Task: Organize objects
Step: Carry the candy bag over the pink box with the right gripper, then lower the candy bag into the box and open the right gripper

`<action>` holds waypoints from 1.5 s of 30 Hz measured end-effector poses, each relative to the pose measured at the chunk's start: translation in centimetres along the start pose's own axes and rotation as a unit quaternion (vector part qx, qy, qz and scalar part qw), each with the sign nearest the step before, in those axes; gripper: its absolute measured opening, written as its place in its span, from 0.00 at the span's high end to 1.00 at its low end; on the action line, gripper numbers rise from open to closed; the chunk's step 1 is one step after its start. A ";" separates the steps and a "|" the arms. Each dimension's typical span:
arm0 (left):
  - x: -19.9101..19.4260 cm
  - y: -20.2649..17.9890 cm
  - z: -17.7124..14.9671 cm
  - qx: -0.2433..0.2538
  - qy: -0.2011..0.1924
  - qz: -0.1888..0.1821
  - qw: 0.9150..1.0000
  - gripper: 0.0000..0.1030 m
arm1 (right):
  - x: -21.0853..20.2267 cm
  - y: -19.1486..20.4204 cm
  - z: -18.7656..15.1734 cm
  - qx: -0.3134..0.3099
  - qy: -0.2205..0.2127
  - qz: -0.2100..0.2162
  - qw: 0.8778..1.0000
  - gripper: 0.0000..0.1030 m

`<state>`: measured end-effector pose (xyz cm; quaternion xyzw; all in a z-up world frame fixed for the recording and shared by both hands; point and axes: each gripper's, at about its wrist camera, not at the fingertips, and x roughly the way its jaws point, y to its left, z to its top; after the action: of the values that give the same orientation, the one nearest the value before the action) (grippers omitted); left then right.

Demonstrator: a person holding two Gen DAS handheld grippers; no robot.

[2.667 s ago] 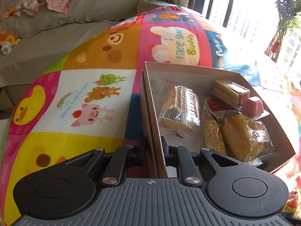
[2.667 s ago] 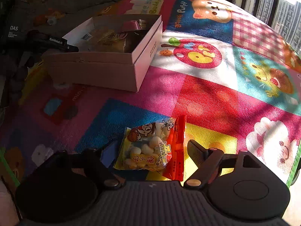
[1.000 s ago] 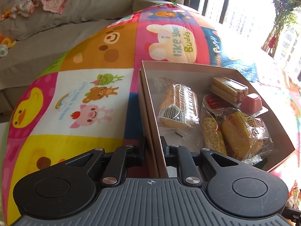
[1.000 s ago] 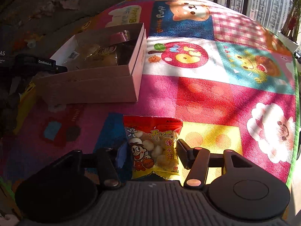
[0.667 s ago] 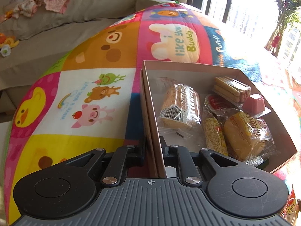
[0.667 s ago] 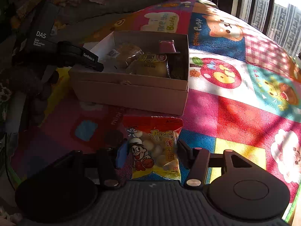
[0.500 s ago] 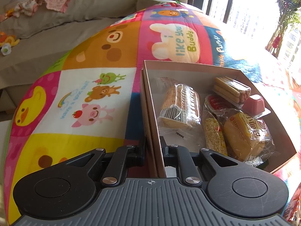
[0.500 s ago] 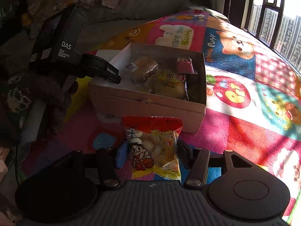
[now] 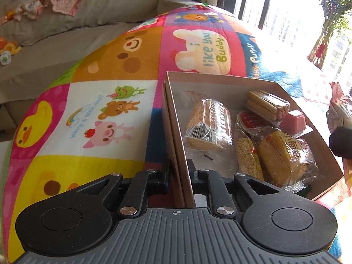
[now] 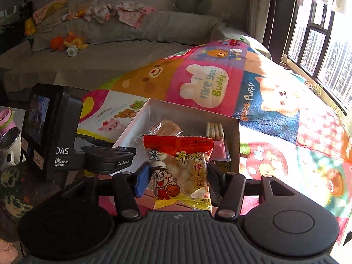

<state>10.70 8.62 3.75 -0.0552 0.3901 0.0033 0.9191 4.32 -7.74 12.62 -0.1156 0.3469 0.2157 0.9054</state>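
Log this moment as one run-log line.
left gripper: shut on box wall | right gripper: holding snack bag above box | box contents: wrapped snacks | next: likely drop bag in

Blown-out window (image 9: 286,11) glare, dim shadowed sofa (image 10: 110,50), fisheye-bent edges

Box (image 10: 193,115) interior behind snack bag (image 10: 180,171)

Red-yellow snack bag (image 10: 179,171) upright above snack-filled box (image 10: 193,118)
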 end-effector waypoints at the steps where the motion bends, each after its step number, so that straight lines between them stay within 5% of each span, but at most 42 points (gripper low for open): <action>1: 0.0 0.0 0.0 0.000 -0.001 0.000 1.000 0.84 | 0.7 -0.5 1.0 0.004 -0.003 0.000 1.000 0.47; 11: 0.0 0.3 -0.2 0.002 -0.006 -0.011 1.000 0.82 | 6.8 -2.6 7.5 0.058 0.011 0.015 0.998 0.46; 20: -0.1 0.3 -0.3 0.005 -0.008 -0.014 1.000 0.82 | 11.9 -2.9 7.1 0.074 0.054 -0.012 0.996 0.38; 30: -0.1 0.1 -0.2 0.006 -0.007 -0.009 1.000 0.82 | 8.7 -5.3 5.0 0.080 0.037 -0.013 0.996 0.37; 45: -0.1 0.1 -0.4 0.016 -0.006 -0.009 1.000 0.82 | 1.3 -5.0 -2.7 0.016 0.013 -0.002 1.000 0.19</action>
<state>10.32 8.66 3.54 -0.0437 0.3838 -0.0105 0.9223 5.98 -12.71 10.01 -0.1049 0.3619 0.2069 0.9029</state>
